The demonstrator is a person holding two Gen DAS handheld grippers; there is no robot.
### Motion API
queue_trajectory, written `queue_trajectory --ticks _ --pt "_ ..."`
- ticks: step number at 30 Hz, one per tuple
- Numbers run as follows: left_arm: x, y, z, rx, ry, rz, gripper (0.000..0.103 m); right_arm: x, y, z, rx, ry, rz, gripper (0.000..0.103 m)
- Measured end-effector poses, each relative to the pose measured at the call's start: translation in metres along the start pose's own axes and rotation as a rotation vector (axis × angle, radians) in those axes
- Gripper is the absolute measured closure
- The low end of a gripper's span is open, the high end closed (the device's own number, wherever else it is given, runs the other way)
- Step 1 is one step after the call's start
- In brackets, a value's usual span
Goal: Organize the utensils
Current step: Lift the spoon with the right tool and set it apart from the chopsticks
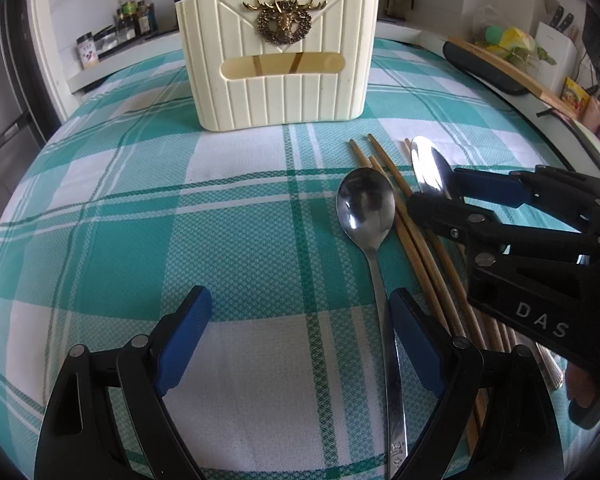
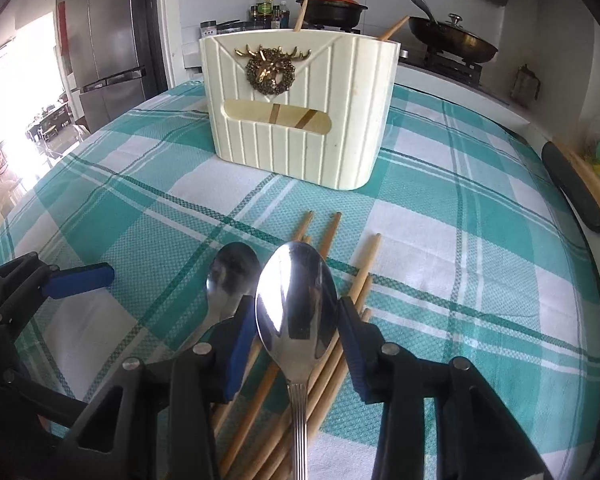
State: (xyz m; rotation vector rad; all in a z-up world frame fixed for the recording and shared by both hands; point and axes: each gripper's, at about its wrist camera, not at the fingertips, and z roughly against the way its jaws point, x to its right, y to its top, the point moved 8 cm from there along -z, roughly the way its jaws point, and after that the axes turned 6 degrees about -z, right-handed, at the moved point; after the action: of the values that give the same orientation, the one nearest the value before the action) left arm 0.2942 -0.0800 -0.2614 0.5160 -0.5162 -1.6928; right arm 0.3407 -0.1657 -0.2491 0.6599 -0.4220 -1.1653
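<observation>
Steel spoon [image 2: 296,312] sits between the blue pads of the right gripper [image 2: 296,344], bowl forward, lower centre of the right wrist frame; whether the pads actually pinch its neck cannot be told, as the bowl hides the contact. Second spoon [image 1: 366,204] lies flat on the checked tablecloth [image 1: 140,208], right of centre in the left wrist frame, handle running down to the bottom edge beside the right pad of the left gripper [image 1: 300,320]. Left gripper jaws stand wide, nothing between them. Wooden chopsticks [image 1: 416,240] lie loose in a fan just right of that spoon; in the right wrist view they pass under the held spoon. Only the left view shows the right gripper from outside, entering from the right edge over the chopsticks. Cream utensil holder [image 1: 278,60] with a gold deer emblem stands upright at upper centre, well apart from the cutlery; the right view shows two chopstick ends [image 2: 392,28] sticking out of its top. Pots [image 2: 332,6] and bottles [image 2: 266,8] line the counter behind.
</observation>
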Motion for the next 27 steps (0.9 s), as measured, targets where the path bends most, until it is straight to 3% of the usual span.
queue_trajectory --ticks 4,11,13,15,16,20,24,27 --pt "0.0 0.0 0.0 0.0 -0.001 0.001 0.012 0.024 0.003 0.021 0.035 -0.026 -0.051 0.061" --pt "-0.011 -0.002 0.0 0.0 0.022 0.041 0.012 0.092 -0.014 0.01 -0.047 -0.121 -0.168 0.061" --pt "-0.014 -0.002 0.001 -0.002 0.028 0.034 0.012 0.095 -0.021 0.004 -0.067 -0.125 -0.174 0.06" --pt "-0.02 -0.005 0.002 -0.005 0.033 0.031 0.012 0.094 -0.023 0.01 -0.047 -0.119 -0.177 0.052" --pt "-0.025 -0.007 0.003 -0.006 0.031 0.029 0.012 0.094 -0.025 0.014 -0.046 -0.11 -0.188 0.046" --pt "-0.037 -0.016 0.009 -0.013 -0.01 0.008 0.006 0.099 -0.036 0.046 -0.018 -0.09 -0.233 0.041" --pt "-0.041 -0.028 0.015 -0.036 -0.03 -0.02 0.002 0.093 -0.071 0.067 -0.08 -0.071 -0.226 0.04" --pt "-0.036 -0.036 0.02 -0.038 -0.042 -0.08 0.0 0.085 -0.099 0.074 -0.105 -0.118 -0.172 0.04"
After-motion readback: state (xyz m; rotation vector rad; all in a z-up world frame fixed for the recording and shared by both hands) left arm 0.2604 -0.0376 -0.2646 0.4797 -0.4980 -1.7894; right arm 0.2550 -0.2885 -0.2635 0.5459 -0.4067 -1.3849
